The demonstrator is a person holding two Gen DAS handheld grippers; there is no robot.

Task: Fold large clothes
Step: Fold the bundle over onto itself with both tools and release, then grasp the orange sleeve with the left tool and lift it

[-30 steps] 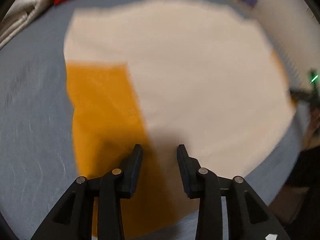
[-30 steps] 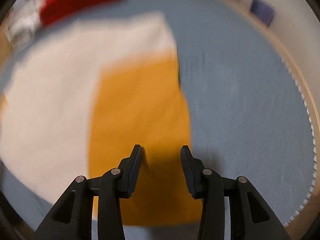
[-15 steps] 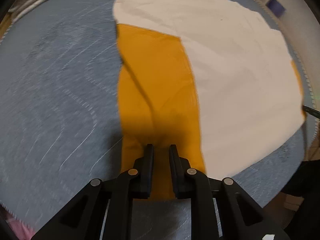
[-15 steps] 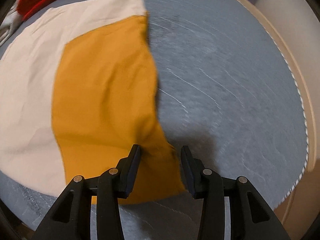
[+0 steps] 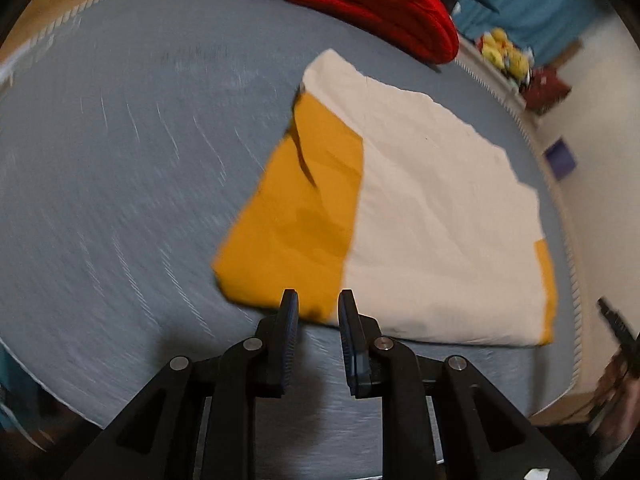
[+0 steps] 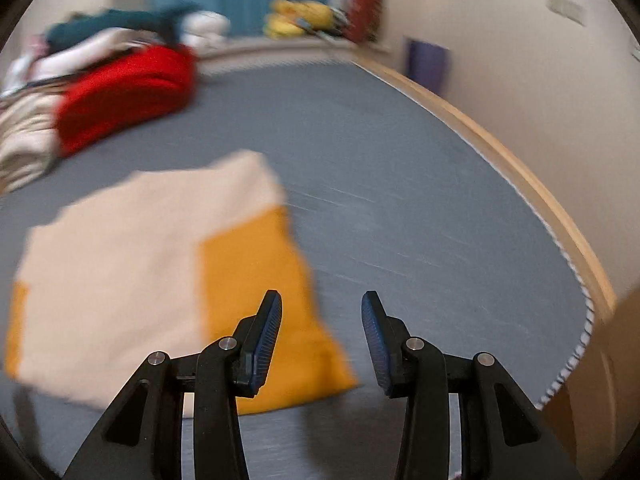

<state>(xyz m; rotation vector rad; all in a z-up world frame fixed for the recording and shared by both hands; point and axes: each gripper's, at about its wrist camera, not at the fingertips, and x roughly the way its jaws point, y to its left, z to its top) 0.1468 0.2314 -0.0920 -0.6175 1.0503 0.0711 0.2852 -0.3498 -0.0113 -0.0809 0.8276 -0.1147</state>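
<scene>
Left gripper (image 5: 314, 308), jaws narrowed yet empty, has released the orange sleeve (image 5: 296, 216) at centre frame, folded over.

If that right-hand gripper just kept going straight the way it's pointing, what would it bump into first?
Probably the bare grey mattress, just beside the orange edge of the folded garment. The right gripper is open with nothing between its fingers; blur and unclear depth make the exact landing spot uncertain.

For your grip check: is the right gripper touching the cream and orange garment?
Apart: right wrist view shows the right gripper open, raised over the garment.
</scene>
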